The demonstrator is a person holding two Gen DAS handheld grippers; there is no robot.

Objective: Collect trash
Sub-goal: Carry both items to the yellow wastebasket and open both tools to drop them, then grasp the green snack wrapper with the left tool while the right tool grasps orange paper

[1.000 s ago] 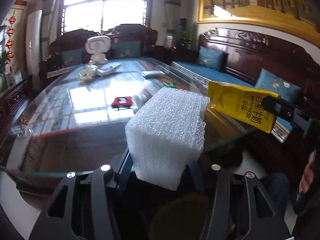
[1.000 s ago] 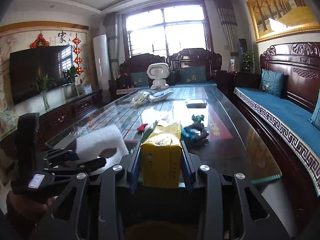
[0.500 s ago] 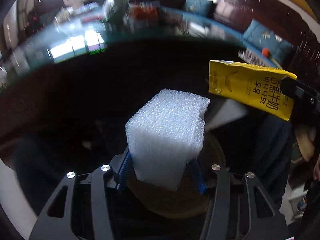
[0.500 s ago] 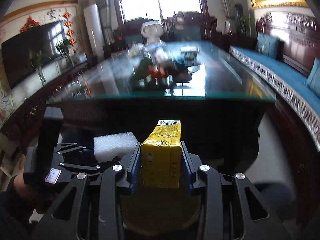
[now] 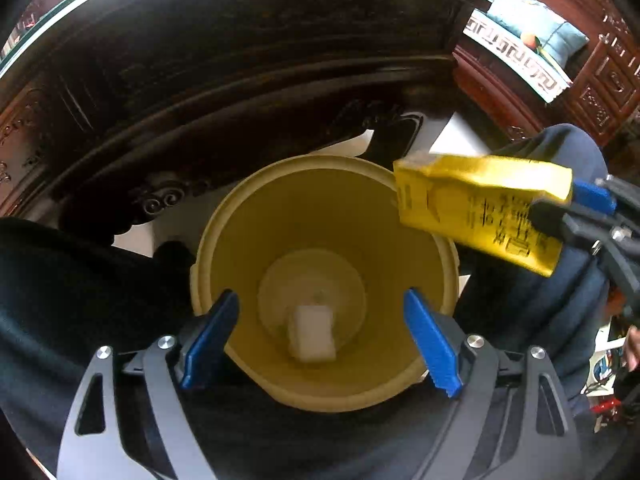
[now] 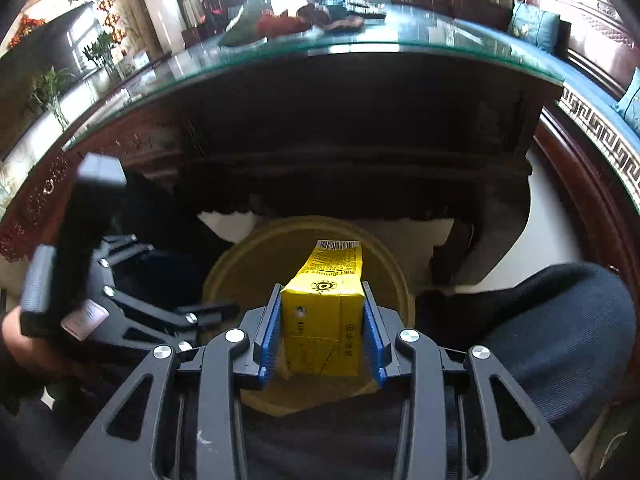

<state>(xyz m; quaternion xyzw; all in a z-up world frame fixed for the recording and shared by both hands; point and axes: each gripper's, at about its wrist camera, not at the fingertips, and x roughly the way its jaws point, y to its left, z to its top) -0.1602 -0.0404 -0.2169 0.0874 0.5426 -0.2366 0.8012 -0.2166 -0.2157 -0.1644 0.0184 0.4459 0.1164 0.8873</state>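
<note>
Yellow carton (image 6: 322, 316) above bin (image 5: 320, 208)

Right gripper (image 6: 322, 334) clamps a yellow carton (image 6: 322, 320) above the tan bin (image 6: 240, 264) — left gripper (image 6: 208, 314) alongside.

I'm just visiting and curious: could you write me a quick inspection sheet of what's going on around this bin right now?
Surface: glass-topped table, dark carved wood below it.
Job's things: white foam block lies at the bottom of the yellow bin; yellow carton is held above the bin's rim.
Clutter: blurred items on the far tabletop, too unclear to name.
Grippers: left gripper open and empty over the bin; right gripper shut on the carton.
Cables: nothing seen.
Surroundings: wooden sofa with blue cushions, television, plants, bright window.
</note>
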